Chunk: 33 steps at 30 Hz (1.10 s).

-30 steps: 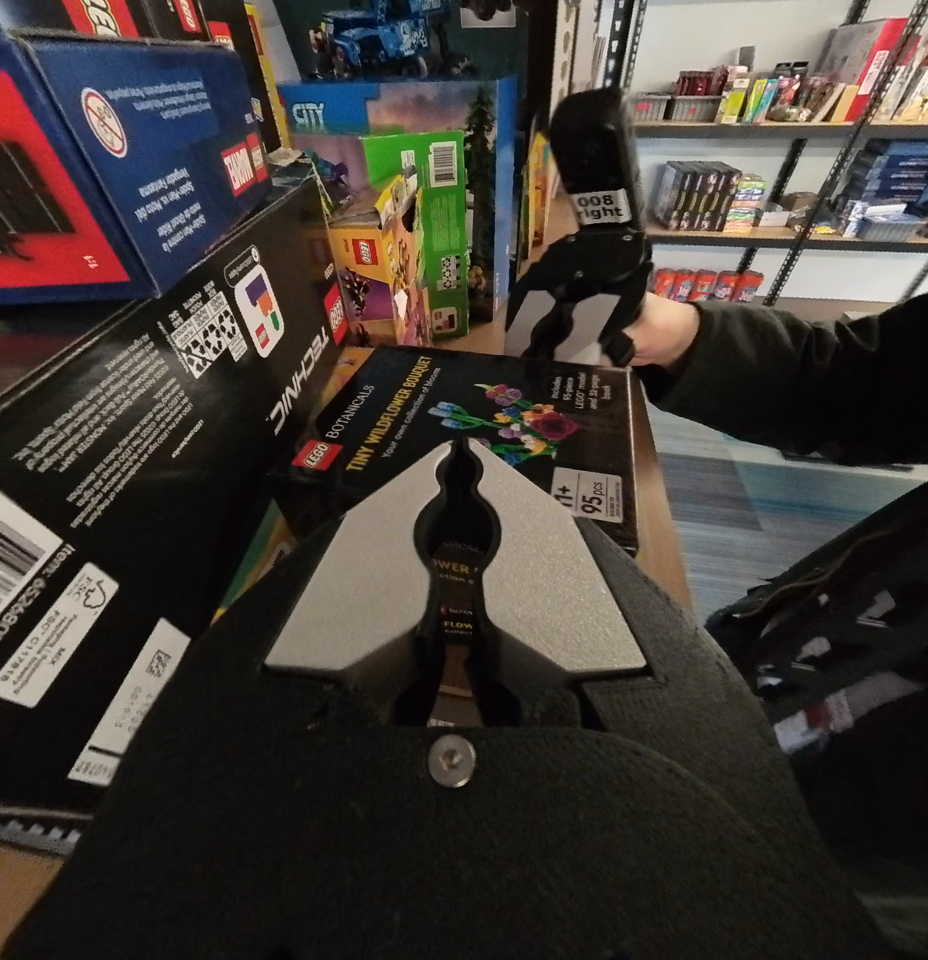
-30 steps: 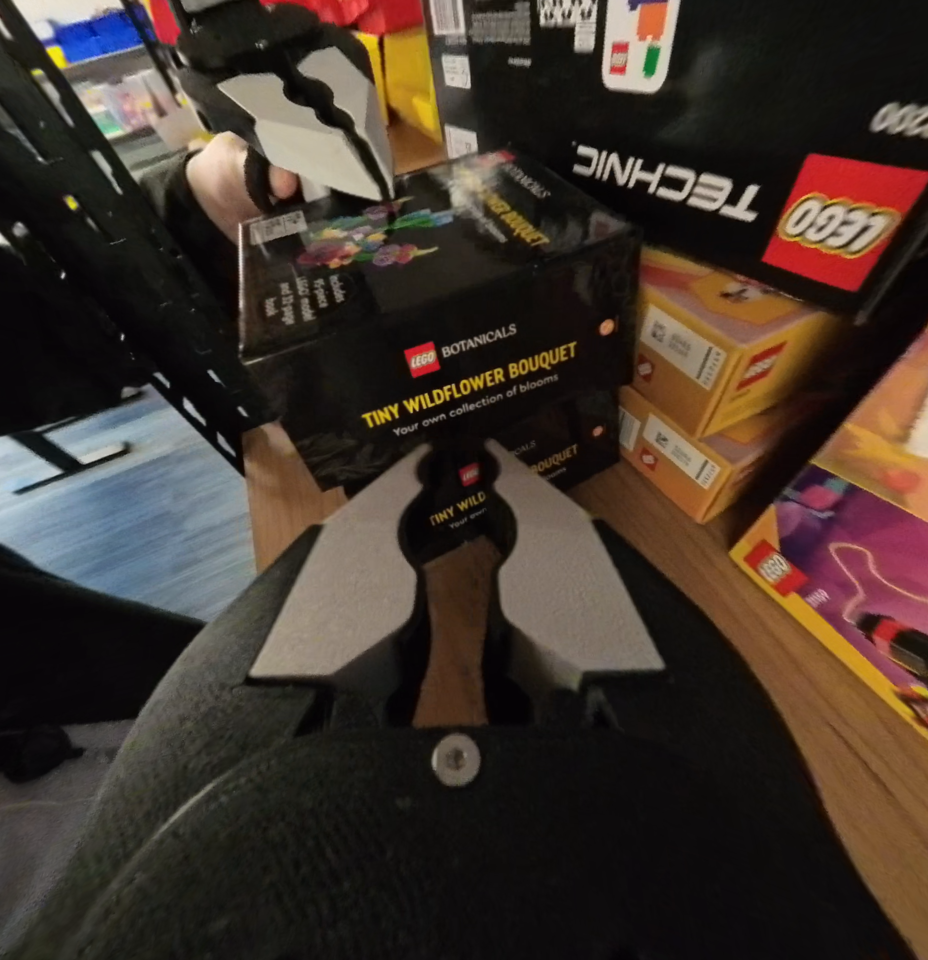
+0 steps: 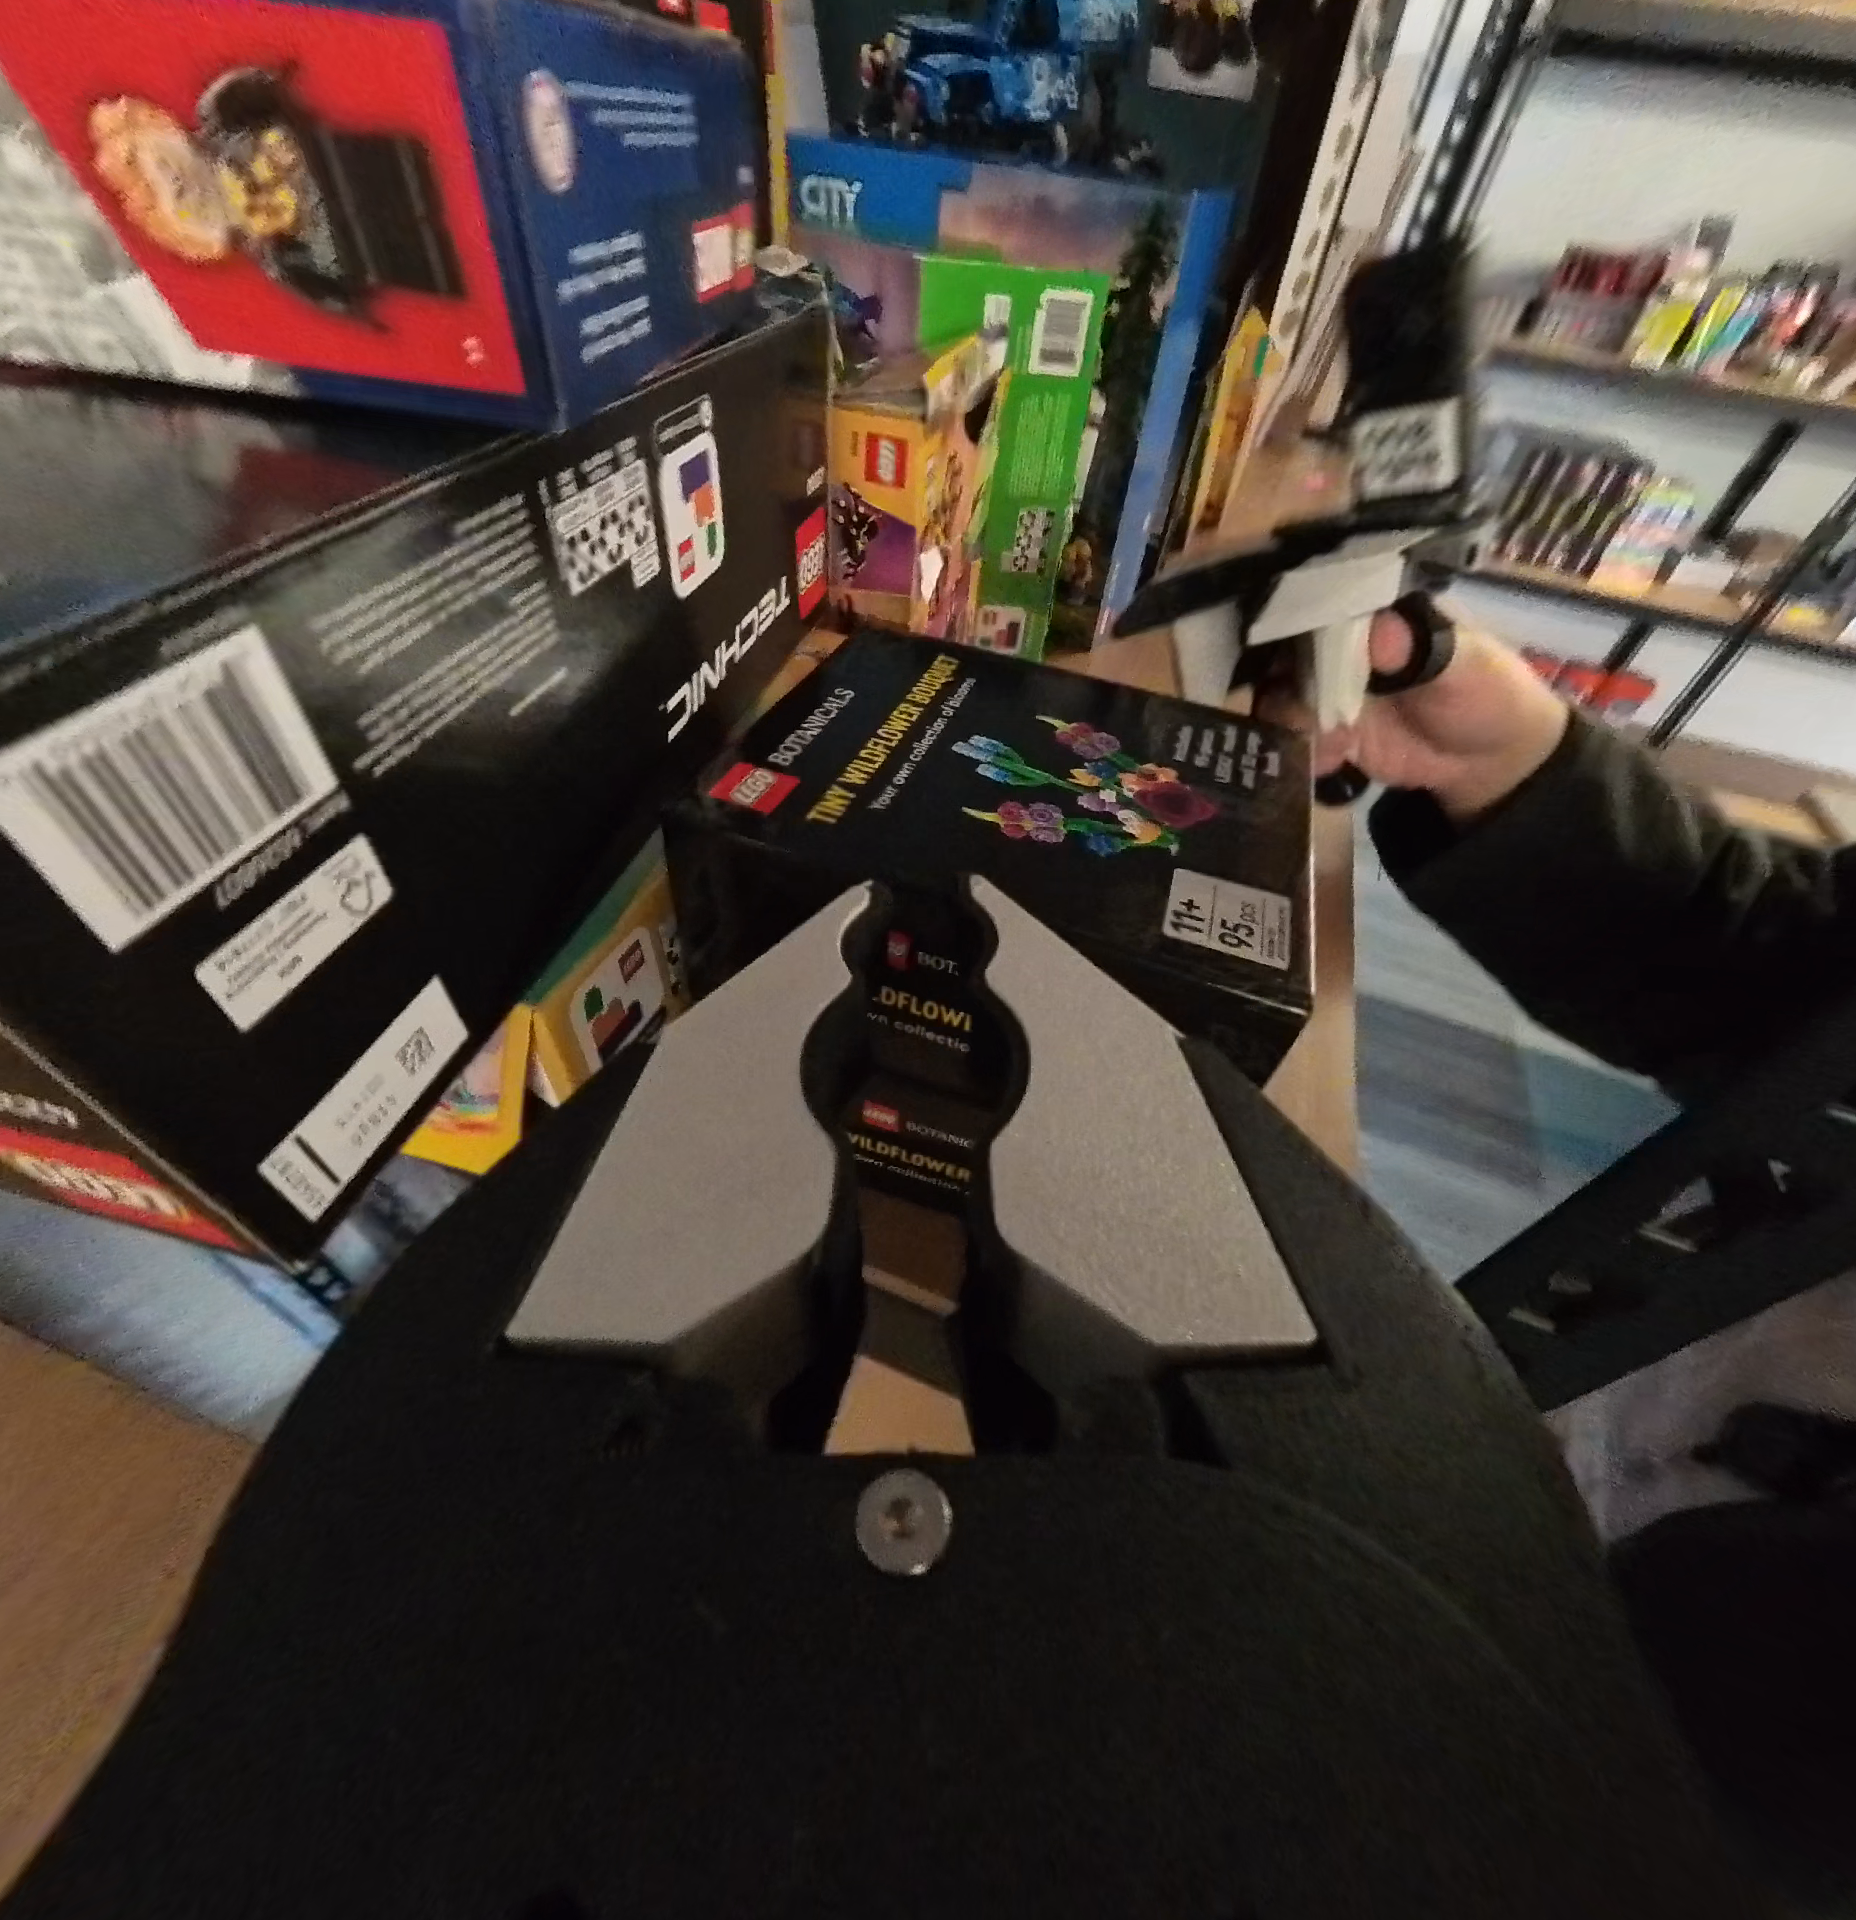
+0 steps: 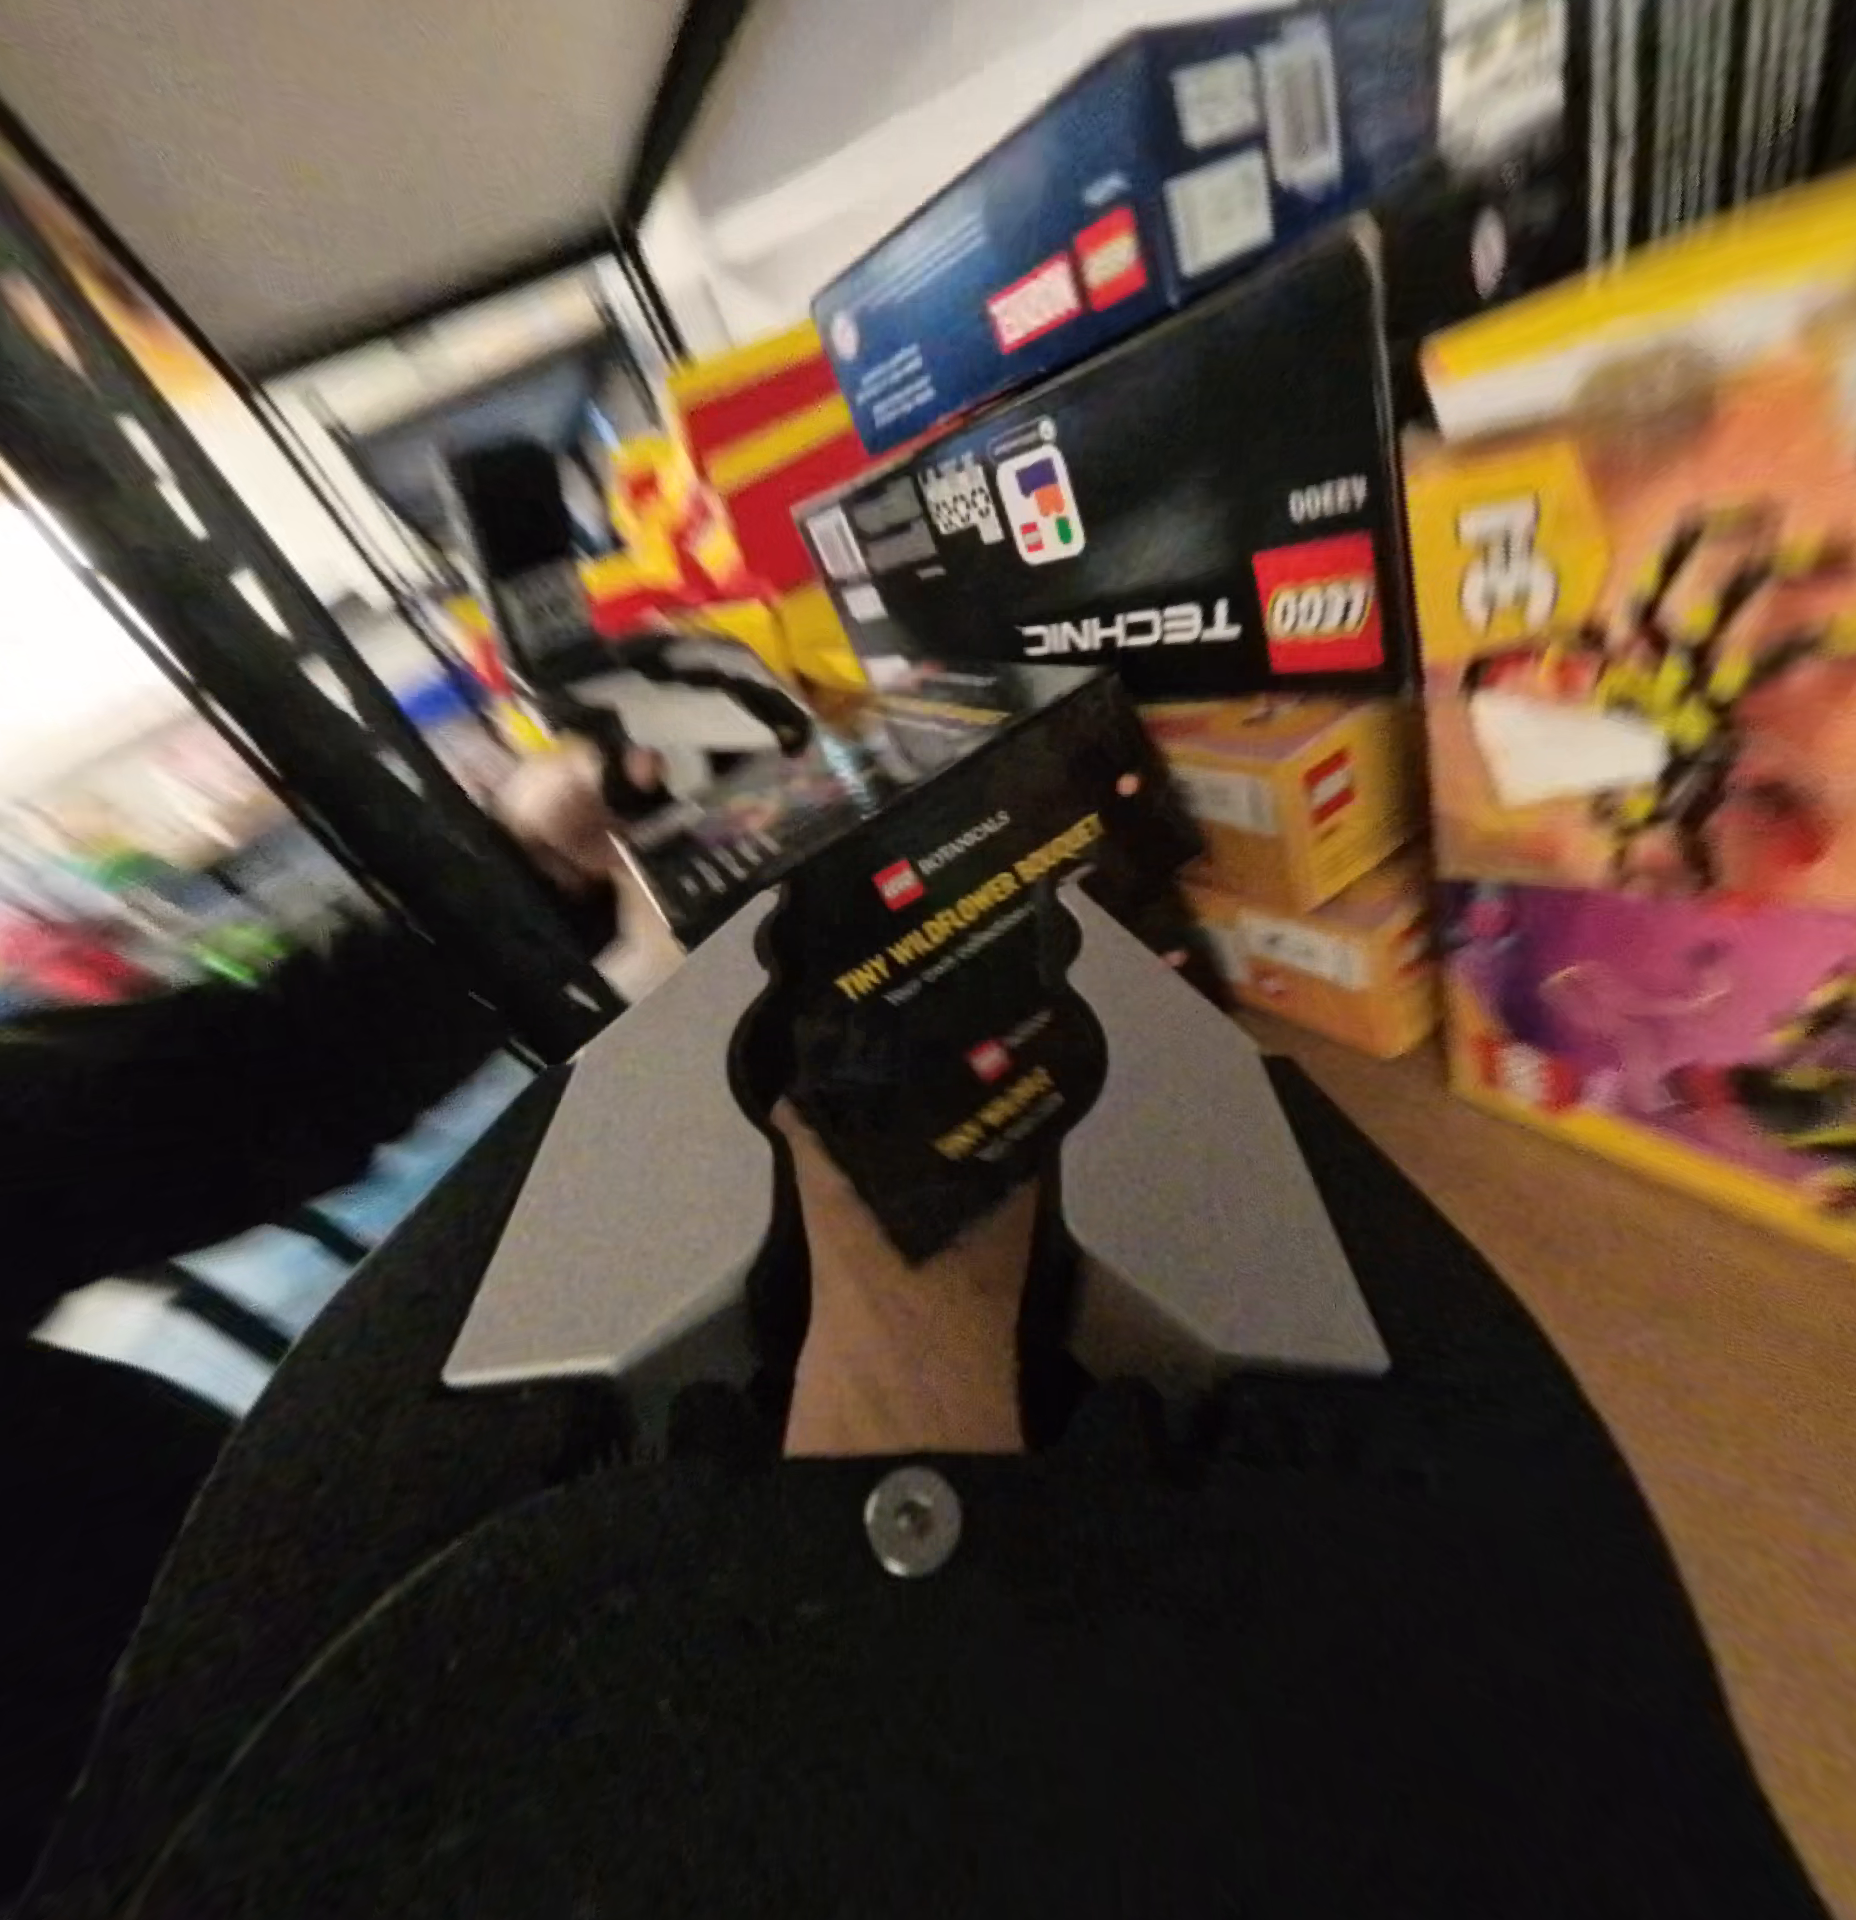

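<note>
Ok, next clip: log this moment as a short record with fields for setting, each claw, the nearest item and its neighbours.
setting: wooden shelf crowded with boxed toy sets
left claw: slightly open, empty, pointing at the black flower-print boxes
right claw: slightly open, empty, facing the same boxes from the opposite side; view blurred
nearest item: two stacked black cardboard boxes, upper one with a flower picture on top
neighbours: large black box on the left, blue box on top of it, small yellow boxes beneath
</note>
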Available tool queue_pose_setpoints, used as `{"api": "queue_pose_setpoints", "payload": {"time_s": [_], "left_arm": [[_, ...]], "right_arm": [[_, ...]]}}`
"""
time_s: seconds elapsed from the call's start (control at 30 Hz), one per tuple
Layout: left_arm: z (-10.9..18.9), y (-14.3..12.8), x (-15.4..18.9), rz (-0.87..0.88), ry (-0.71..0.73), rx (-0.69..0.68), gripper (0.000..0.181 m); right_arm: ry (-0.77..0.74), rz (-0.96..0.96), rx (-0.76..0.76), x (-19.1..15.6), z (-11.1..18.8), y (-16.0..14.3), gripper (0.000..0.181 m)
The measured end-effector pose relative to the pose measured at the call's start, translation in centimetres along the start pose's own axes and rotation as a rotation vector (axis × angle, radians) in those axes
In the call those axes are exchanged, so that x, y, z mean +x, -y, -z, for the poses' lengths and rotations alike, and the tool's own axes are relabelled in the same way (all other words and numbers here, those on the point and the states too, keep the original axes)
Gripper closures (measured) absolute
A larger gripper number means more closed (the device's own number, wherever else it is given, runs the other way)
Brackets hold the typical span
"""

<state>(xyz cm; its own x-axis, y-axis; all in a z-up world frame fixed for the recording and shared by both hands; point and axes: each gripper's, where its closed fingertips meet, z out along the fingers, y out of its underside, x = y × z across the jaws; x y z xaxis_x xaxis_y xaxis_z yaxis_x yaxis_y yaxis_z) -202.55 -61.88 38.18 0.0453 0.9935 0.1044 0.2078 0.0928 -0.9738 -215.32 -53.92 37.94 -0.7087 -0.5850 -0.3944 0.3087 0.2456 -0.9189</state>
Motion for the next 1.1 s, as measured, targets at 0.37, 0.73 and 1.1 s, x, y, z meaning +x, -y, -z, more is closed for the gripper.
{"api": "queue_pose_setpoints", "payload": {"time_s": [0.37,0.73,1.1], "left_arm": [[0.2,0.0,0.3,0.237,-0.08,0.18,0.112],[-1.2,-1.2,2.6,0.134,-0.222,0.095,0.097],[-3.2,-1.1,5.0,0.101,-0.324,0.033,0.096]], "right_arm": [[0.099,-0.208,-0.119,-2.1,-4.2,0.0,0.098],[-0.004,-0.437,-0.178,0.9,-3.7,-2.4,0.089],[0.053,-0.647,-0.312,0.1,-3.5,-3.6,0.089]]}}
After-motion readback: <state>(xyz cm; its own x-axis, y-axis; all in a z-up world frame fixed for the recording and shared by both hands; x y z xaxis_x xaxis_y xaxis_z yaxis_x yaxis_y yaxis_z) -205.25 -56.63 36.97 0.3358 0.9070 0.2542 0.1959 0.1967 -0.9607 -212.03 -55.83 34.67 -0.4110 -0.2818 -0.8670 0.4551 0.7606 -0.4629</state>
